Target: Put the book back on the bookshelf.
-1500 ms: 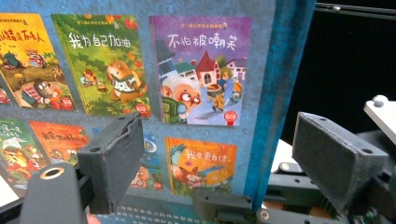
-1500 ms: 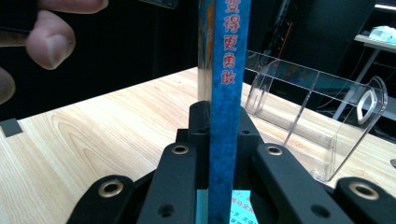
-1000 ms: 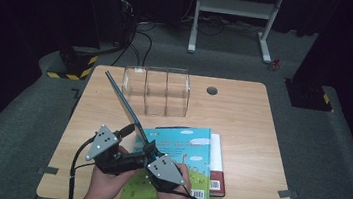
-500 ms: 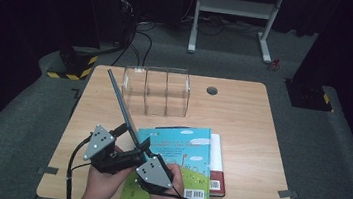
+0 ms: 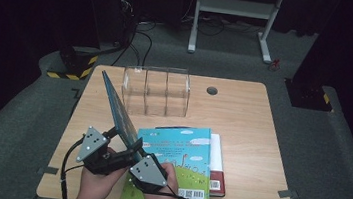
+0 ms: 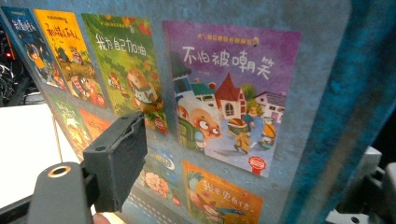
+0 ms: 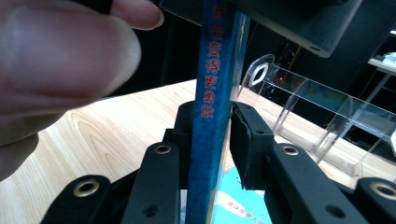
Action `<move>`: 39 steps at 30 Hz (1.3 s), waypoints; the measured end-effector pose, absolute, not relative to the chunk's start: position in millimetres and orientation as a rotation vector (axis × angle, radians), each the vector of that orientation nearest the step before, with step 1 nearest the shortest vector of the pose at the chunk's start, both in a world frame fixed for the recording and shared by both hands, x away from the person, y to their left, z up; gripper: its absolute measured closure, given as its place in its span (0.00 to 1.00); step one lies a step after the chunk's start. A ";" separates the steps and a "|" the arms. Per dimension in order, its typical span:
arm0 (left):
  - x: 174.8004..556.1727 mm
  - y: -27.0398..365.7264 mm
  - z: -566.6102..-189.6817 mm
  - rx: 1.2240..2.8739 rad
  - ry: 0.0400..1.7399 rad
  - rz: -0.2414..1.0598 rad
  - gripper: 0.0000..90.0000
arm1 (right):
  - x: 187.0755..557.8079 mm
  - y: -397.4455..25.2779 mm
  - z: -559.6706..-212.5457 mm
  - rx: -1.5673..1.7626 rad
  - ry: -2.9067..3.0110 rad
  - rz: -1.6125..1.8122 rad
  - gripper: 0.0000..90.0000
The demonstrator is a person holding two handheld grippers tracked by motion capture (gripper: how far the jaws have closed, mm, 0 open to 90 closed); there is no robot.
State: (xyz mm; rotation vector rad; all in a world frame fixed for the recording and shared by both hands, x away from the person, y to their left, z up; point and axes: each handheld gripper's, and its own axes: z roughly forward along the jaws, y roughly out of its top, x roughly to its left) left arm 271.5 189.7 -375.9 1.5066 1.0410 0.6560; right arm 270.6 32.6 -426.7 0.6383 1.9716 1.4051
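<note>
A thin blue picture book stands on edge, leaning up and to the left over the wooden table. My left gripper is shut on its lower end. In the left gripper view, one black finger presses on the back cover, which is printed with small cover pictures, and the other jaw is hidden behind the book. My right gripper meets the book from the right. Its jaws are shut on either side of the blue spine. A thumb shows close at the left.
A flat stack of books, green and blue cover on top with white and red ones beneath, lies just right of the grippers. A clear acrylic divider rack stands at the back centre. A round cable hole is right of it.
Both hands and the book have shifted slightly left and toward the near edge. The book leans a little lower.
</note>
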 end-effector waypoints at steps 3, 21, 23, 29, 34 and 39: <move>270.2 190.4 -375.9 1.517 1.028 0.659 0.24 | 270.7 32.8 -427.1 0.635 1.974 1.412 0.78; 261.7 196.3 -379.5 1.484 1.018 0.672 0.45 | 267.4 28.6 -429.9 0.637 2.044 1.490 0.68; 261.5 197.8 -381.0 1.474 1.029 0.678 0.49 | 265.9 27.5 -430.7 0.630 2.058 1.497 0.67; 259.6 205.7 -381.8 1.443 1.061 0.706 0.65 | 260.7 25.2 -432.6 0.614 2.068 1.503 0.67; 255.8 212.1 -383.1 1.455 1.054 0.755 0.79 | 259.2 21.0 -432.9 0.619 2.073 1.505 0.67; 251.5 213.0 -386.0 1.440 1.064 0.804 0.82 | 260.1 16.6 -433.2 0.637 2.064 1.504 0.67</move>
